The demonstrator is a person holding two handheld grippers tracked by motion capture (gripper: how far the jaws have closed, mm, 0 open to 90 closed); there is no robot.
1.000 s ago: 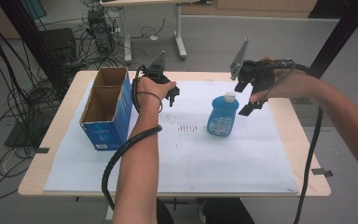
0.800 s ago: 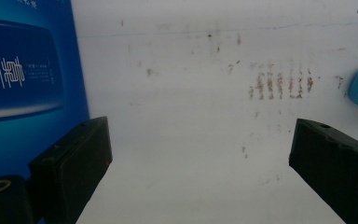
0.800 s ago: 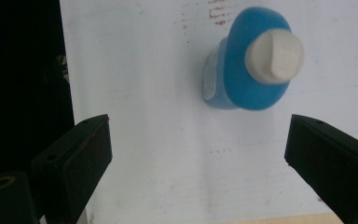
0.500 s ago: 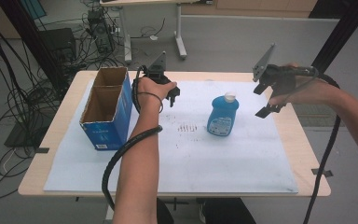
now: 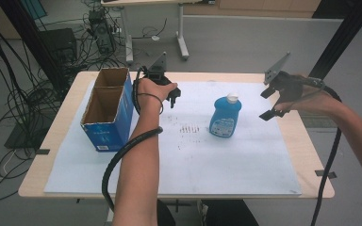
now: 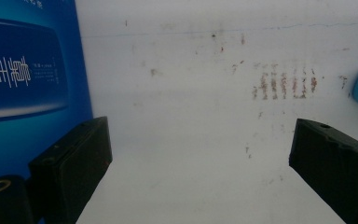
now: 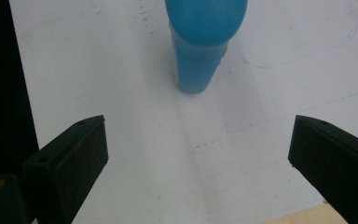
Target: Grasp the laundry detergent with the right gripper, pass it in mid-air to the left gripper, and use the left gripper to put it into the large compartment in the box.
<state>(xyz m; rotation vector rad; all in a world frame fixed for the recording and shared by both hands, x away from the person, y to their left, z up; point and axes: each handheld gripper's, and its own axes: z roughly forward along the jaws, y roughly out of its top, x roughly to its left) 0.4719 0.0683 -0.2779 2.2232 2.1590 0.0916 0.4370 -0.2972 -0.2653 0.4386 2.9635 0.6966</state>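
Clearly the right gripper (image 5: 274, 102), jaws just opened wide and empty, hangs beside the upright blue bottle (image 5: 226, 115) mid-table; a careless sideways approach could topple it.

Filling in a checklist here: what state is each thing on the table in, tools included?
Bottle: upright, white cap on, standing free on the sheet.
Box: top open, standing at the table's left.
Left tool: open, empty, beside the box.
Right tool: open, empty, right of the bottle, apart from it.
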